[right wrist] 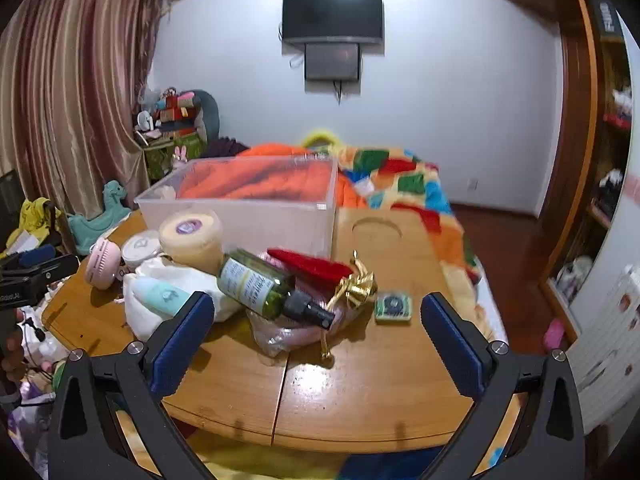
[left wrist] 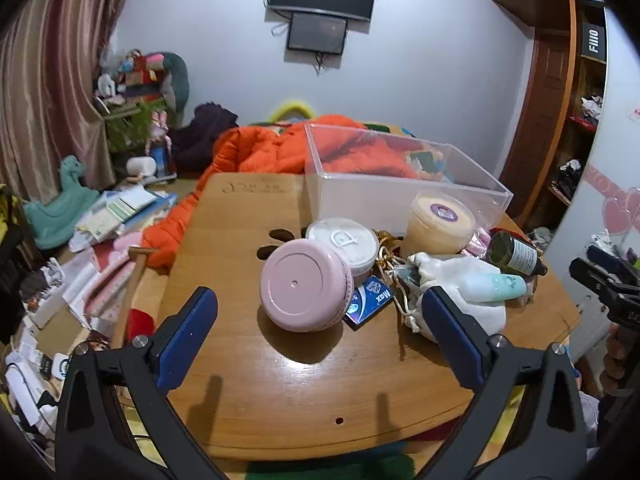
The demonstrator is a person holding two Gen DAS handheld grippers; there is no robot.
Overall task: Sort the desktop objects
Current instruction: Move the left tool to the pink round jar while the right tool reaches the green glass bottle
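landmark: clear plastic bin (left wrist: 404,184), rectangular, thin-walled, empty, standing at the far side of the wooden bench (left wrist: 304,376). bench top is glossy varnished wood, rounded front edge, with a seam running front to back in the right wrist view.

left tool (left wrist: 320,332): jaws fully spread, blue ribbed pads, black frame, nothing between them; hovers above the bench in front of the bin, angled downward. right tool (right wrist: 318,336): same, jaws spread wide, nothing gripped, also in front of the bin.

items, all on the bench in a cluster just in front of the bin:
- cream tub (left wrist: 438,226), squat cylinder, translucent yellowish wall, purple round label on lid; closest to the bin's front wall.
- white tub (left wrist: 344,244), low cylinder, matte white lid, just left of the cream tub.
- pink round case (left wrist: 306,286), smooth plastic, tipped on its side, flat face toward the left camera, in front of the white tub.
- blue packet (left wrist: 370,300), flat, glossy, printed "max", tucked under the pink case.
- white cloth pouch (left wrist: 460,292), soft, wrinkled, drawstring; pale mint tube (left wrist: 496,286) lying across it.
- green glass bottle (right wrist: 260,284), lying down, paper label, black spray cap; resting on a crinkled clear bag.
- red cone (right wrist: 312,266), matte, behind the bottle.
- gold ribbon bow (right wrist: 356,286), metallic, right of the bottle.
- small square green tile (right wrist: 394,306), flat, farthest right from the bin's front corner.
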